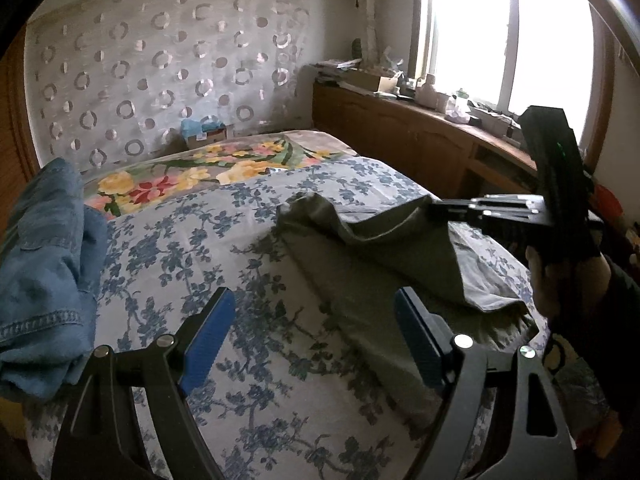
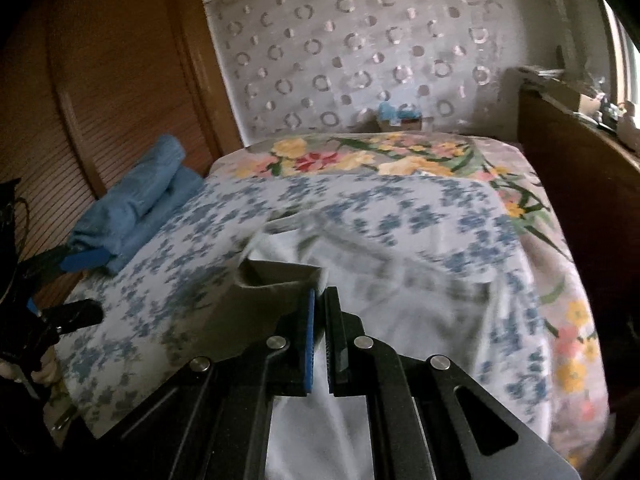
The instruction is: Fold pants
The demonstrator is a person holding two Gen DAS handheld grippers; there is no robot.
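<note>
On floral bed [image 1: 248, 280], limp olive pants [image 1: 360, 272] (creased)

We see pants [image 1: 372, 256] on bed [image 1: 256, 320], right of centre. Denim pile [image 1: 44, 264] at bed's left edge. Box [image 1: 206, 132] behind bed, against wall. Cabinet [image 1: 400, 136] right of bed, under window [image 1: 504, 36].

The right tool [image 1: 434, 205] lifts the olive pants' [image 1: 360, 264] edge off the flowered bedsheet [image 1: 248, 320].
</note>
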